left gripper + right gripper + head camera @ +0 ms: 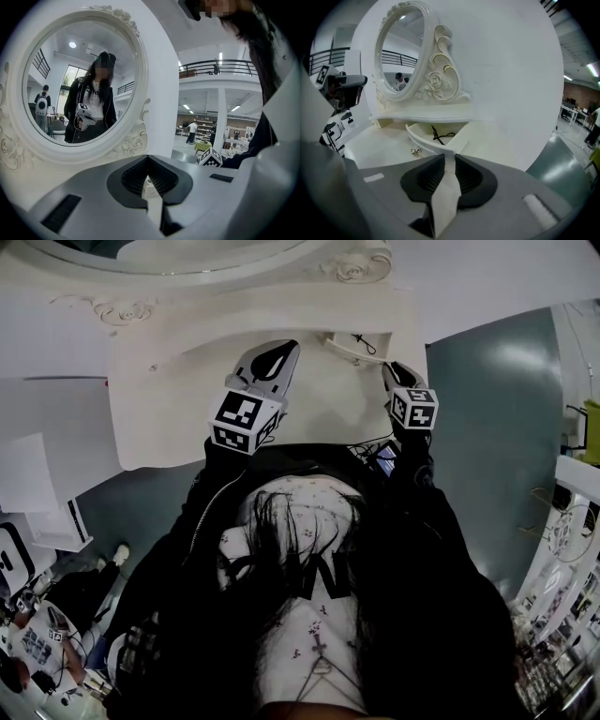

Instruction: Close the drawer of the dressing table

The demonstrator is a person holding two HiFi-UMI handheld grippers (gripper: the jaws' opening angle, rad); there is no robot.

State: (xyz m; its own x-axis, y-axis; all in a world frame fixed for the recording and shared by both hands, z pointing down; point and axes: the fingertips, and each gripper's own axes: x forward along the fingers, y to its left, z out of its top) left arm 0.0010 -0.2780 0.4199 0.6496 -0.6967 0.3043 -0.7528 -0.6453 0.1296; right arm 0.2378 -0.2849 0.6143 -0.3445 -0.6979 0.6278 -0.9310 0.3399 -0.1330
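The white dressing table (169, 418) stands in front of me, its oval mirror (401, 51) rising behind in a carved frame. Its small drawer (433, 139) is pulled out under the upper shelf, with a black cable (438, 136) inside and a metal knob (415, 151) on its curved front. My right gripper (445, 155) points down at the drawer's near right corner, jaws a narrow slit apart and nothing gripped; whether they touch the drawer I cannot tell. My left gripper (147, 158) hangs over the tabletop facing the mirror (79, 79), tips together and empty.
Grey-green floor (487, 427) lies to the right of the table. White boxes and low furniture (37, 484) stand at the left. The mirror reflects the person holding the grippers. A hall with shelves and tables (206, 136) opens beyond the table's right side.
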